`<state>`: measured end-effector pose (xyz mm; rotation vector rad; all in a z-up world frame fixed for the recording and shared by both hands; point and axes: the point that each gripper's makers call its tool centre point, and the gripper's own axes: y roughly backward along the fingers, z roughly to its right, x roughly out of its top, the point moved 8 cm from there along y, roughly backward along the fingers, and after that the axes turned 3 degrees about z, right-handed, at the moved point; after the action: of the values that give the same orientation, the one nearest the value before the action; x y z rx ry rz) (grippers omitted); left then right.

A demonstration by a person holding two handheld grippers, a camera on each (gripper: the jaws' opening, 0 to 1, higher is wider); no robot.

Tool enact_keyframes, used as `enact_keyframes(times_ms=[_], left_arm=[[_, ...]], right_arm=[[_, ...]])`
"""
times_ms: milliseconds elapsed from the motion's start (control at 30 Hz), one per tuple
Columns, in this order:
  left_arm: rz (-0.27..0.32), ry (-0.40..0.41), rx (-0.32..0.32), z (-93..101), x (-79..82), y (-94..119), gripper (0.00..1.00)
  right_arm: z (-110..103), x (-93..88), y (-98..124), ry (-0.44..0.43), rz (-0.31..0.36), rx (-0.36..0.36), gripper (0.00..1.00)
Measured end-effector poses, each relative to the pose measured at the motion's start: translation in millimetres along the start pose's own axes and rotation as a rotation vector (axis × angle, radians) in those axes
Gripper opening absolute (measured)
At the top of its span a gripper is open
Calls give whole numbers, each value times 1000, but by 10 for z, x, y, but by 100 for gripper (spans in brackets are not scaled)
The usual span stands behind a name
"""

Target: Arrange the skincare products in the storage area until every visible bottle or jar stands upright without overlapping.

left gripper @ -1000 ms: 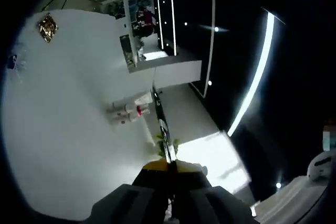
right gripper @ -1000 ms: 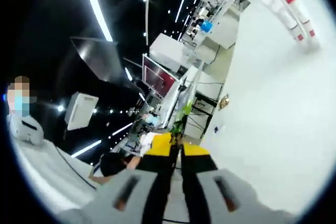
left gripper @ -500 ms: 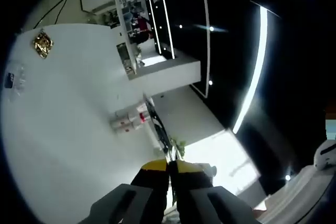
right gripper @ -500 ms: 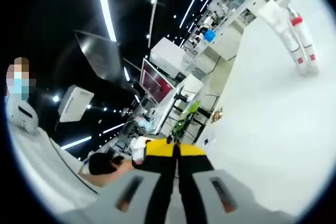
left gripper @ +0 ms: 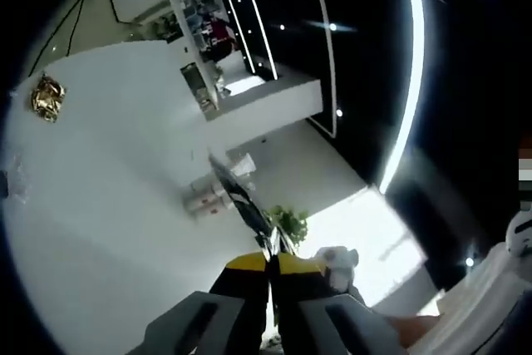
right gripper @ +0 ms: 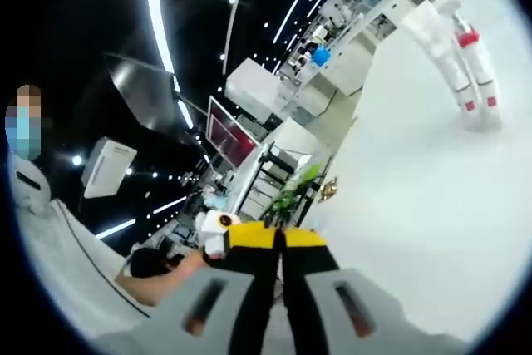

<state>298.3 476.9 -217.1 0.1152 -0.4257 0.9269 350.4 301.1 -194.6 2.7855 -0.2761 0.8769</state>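
**Grippers closed and clear of the bottles on the white table**

Left gripper [left gripper: 268,265] is seen at the foot of the left gripper view with its yellow-tipped jaws pressed together and nothing held between them. Right gripper [right gripper: 279,239] is found in the same condition in the right gripper view: jaws together, nothing clamped.

White table [left gripper: 100,205] is taken as the landmark. In the left gripper view, the skincare bottles [left gripper: 214,194] are noted as a small white cluster on the table, close to its far edge, beyond the jaw tips and well apart from them. Whether each stands upright cannot be told. A gold crumpled wrapper [left gripper: 46,97] is recorded on the table, well apart from the bottles.

In the right gripper view, two white bottles with red marks are noted on the table, well beyond the jaws, side by side. A green plant [right gripper: 293,193] and shelving [right gripper: 366,2] are observed past the table edge.
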Motion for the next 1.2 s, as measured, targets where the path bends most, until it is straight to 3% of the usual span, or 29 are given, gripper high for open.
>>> enact_keyframes(times_ms=[233,500,600,667,833,1033,1200], left_arm=[[-1,-23,48,-123,252,-233,1],[17,-35,96,-375,538,-556,0],[9,-26,112,-467,553,-668,0],[-11,-19,137,-579,544,-753,0],[-29,3,214,-813,516,-938,0],[-34,24,232,-993,562,-1069,0],[-51,-2,214,-1053,671,-1222,0]], right_arm=[[223,228,-178,-58,24,2,3],[553,486,-328,-71,24,-64,6],[657,529,-336,-85,29,-76,3],[773,538,-344,-71,16,-141,3],[1063,545,-404,-130,17,-206,1],[1246,602,-466,-146,18,-220,1],[1333,690,-495,-140,58,-220,1]])
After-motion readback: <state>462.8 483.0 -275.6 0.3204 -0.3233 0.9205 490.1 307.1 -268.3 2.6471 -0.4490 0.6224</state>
